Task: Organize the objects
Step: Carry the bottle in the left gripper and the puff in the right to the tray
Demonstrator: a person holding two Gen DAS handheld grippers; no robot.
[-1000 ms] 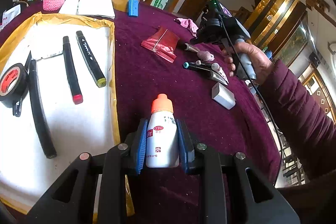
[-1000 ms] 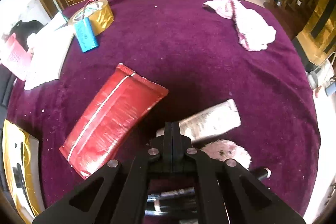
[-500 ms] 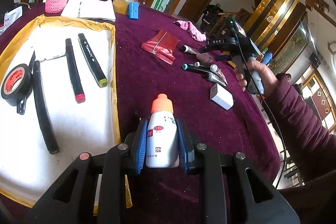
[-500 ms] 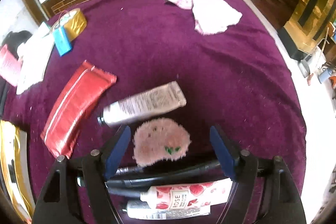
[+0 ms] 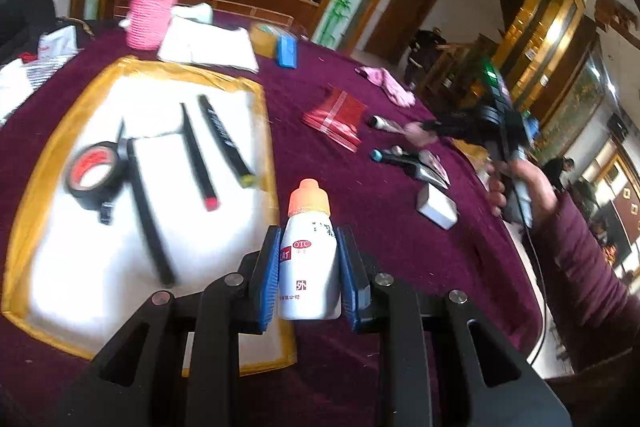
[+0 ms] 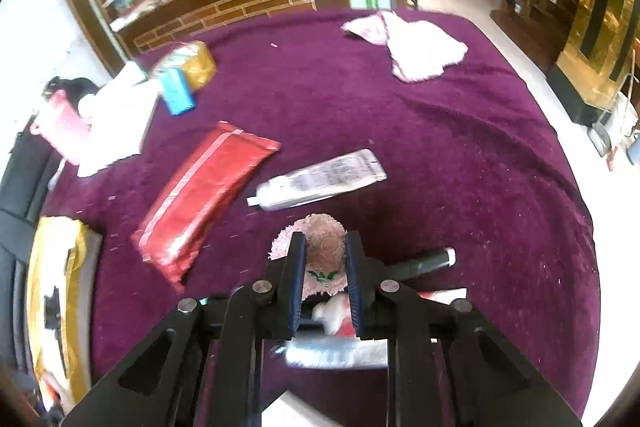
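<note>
Counter [image 6: 460, 155]: round, covered in deep purple pile cloth, creased toward the far right.

Mat [image 5: 80, 267]: white rectangle with a gold border, flat on the counter's left side. It carries a roll of black tape [image 5: 94, 175], a black strap [image 5: 150, 223] and two black markers [image 5: 216, 147], one red-tipped, one yellow-tipped.

Cloth [image 6: 412, 47]: pale pink, soft, crumpled at the far edge.

Pouch [image 6: 204, 199]: red glossy plastic, flat and oblong, with a pale stripe along one side.

Tube [image 6: 320, 179]: silver, flattened at the tail, capped end to the left, lying just beyond the puff.

Bottle [image 5: 308, 259]: white plastic, red print, orange cap, upright. Left gripper [image 5: 309, 267]: blue-padded jaws pinching the bottle on both flanks, held above the mat's right border.

Puff [image 6: 320, 247]: pink, round, fuzzy, with a small green mark. Right gripper [image 6: 323, 267]: jaws have just been closing and now squeeze the puff between them, bunching it. It sits just in front of the tube, over a black pen [image 6: 424, 261] and a rose-printed tube [image 6: 336, 311].

Box [image 5: 437, 207]: small, white, near the counter's right edge, beside a hand [image 5: 524, 187] and maroon sleeve [image 5: 580, 259].
</note>
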